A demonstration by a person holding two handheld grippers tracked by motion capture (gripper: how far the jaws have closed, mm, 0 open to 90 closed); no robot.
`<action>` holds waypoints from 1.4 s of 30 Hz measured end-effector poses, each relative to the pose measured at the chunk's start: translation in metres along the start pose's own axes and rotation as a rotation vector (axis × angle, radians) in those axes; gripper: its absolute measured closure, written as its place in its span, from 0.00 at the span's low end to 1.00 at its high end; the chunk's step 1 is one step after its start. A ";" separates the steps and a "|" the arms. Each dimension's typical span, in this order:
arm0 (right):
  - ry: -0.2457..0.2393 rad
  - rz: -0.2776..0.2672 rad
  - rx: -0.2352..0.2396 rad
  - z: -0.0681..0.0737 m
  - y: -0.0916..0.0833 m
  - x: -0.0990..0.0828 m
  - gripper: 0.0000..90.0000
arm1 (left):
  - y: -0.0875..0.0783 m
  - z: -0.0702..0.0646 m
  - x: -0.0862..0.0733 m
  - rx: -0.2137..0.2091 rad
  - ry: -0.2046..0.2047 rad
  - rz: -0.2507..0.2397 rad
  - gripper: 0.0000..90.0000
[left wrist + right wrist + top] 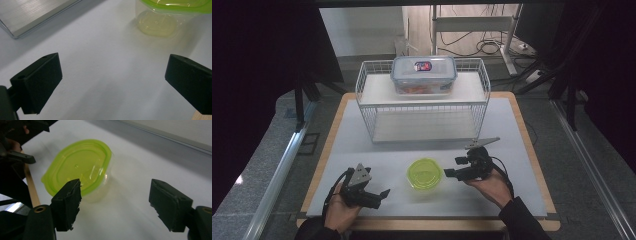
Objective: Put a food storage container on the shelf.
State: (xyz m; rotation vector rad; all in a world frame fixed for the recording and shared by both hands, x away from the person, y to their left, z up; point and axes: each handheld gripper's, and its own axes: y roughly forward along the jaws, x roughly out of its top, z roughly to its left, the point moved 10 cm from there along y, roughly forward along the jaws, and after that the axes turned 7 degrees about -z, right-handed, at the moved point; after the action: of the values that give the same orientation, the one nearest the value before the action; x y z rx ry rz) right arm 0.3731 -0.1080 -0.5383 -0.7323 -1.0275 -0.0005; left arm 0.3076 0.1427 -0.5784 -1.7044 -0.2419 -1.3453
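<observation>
Right claw (451, 167) – jaws apart, holding nothing – has the tub (425, 173) just at its nine o'clock, nearer than the left claw (382, 196).

The high view looks forward and down over the whole tabletop (362, 145). Each claw view sits low, close above it; all views share the green-lidded tub (425, 173) between the claws.

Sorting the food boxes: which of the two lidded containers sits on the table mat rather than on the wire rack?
The round container with the green lid, on the mat between the two grippers. The other, a clear rectangular box with a blue-rimmed lid, stands on the wire rack's top shelf.
</observation>
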 end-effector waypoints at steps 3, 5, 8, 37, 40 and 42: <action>0.049 0.007 0.041 0.004 0.006 0.005 0.33 | 0.000 -0.001 -0.001 -0.003 0.005 0.006 0.01; 0.073 0.011 0.058 0.005 0.011 0.008 0.36 | 0.000 -0.001 -0.001 -0.005 0.006 0.006 0.01; 0.082 0.025 0.070 0.006 0.019 0.011 0.40 | 0.000 -0.001 -0.001 -0.007 0.005 0.007 0.01; 0.287 0.099 0.228 0.000 0.047 0.007 0.89 | 0.003 -0.005 -0.003 -0.018 0.024 0.026 0.02; 0.266 0.104 0.207 0.003 0.047 0.008 0.90 | 0.003 -0.005 -0.003 -0.019 0.025 0.025 0.02; 0.267 0.102 0.206 0.005 0.046 0.009 0.90 | 0.003 -0.005 -0.003 -0.018 0.025 0.025 0.02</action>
State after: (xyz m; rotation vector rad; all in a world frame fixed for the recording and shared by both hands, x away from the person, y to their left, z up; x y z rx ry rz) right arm 0.3892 -0.0664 -0.5552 -0.5782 -0.7223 0.0921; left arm 0.3048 0.1386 -0.5824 -1.6990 -0.1935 -1.3537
